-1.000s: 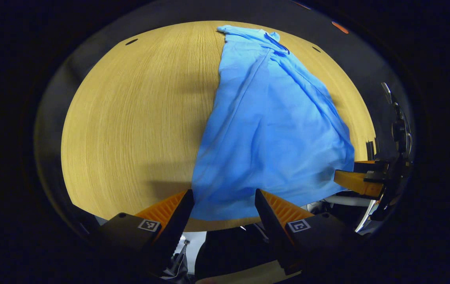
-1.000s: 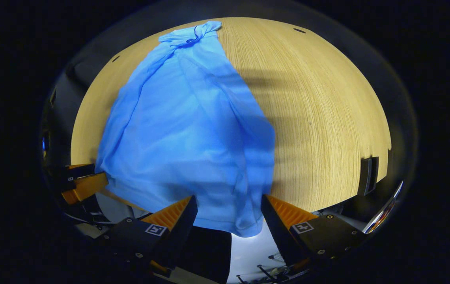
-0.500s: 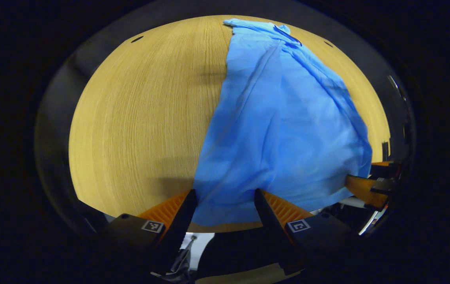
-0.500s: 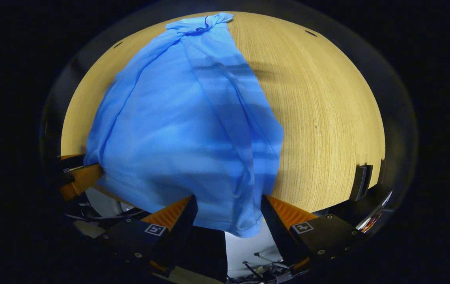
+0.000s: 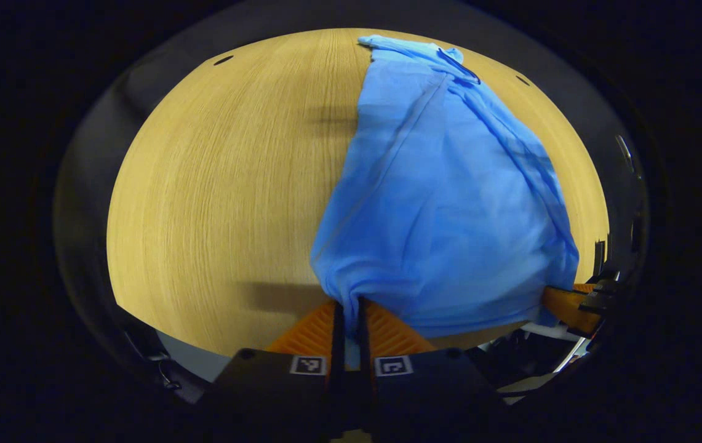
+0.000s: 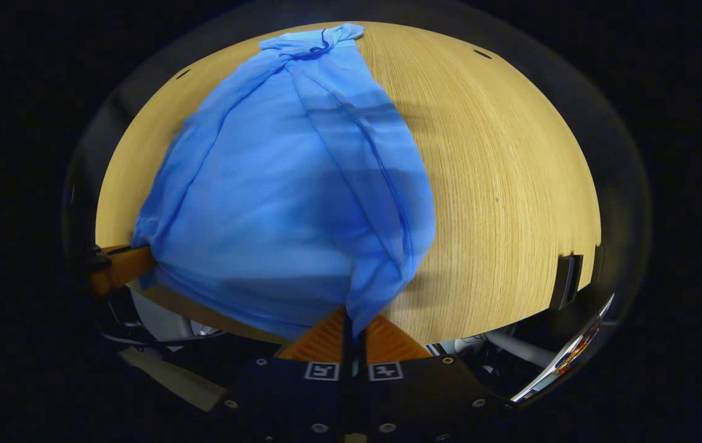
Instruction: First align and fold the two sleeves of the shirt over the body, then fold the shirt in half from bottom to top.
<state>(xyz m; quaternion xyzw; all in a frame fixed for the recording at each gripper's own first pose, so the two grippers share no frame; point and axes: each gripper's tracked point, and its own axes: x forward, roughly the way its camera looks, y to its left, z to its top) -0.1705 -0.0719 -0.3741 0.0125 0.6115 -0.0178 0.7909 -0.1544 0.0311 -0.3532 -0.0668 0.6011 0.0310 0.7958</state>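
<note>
Blue shirt (image 5: 443, 203), sleeves folded in, lengthwise on wooden table (image 5: 215, 184), collar far, hem at near edge; left gripper (image 5: 348, 307) and right gripper (image 6: 351, 320) each clamped on a hem corner, presumably for bottom-to-top fold.

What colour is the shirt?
Plain light blue shirt, no pattern; clearest in the right gripper view.

The shirt (image 5: 443, 203) covers the part of the surface (image 5: 221, 184) beneath it, and its bunched hem corners disappear between the closed jaws of the left gripper (image 5: 349, 307) and the right gripper (image 6: 351, 320). Folded cloth hides both sleeves. At the far end, the collar (image 6: 314, 42) is too small and crumpled to make out.
</note>
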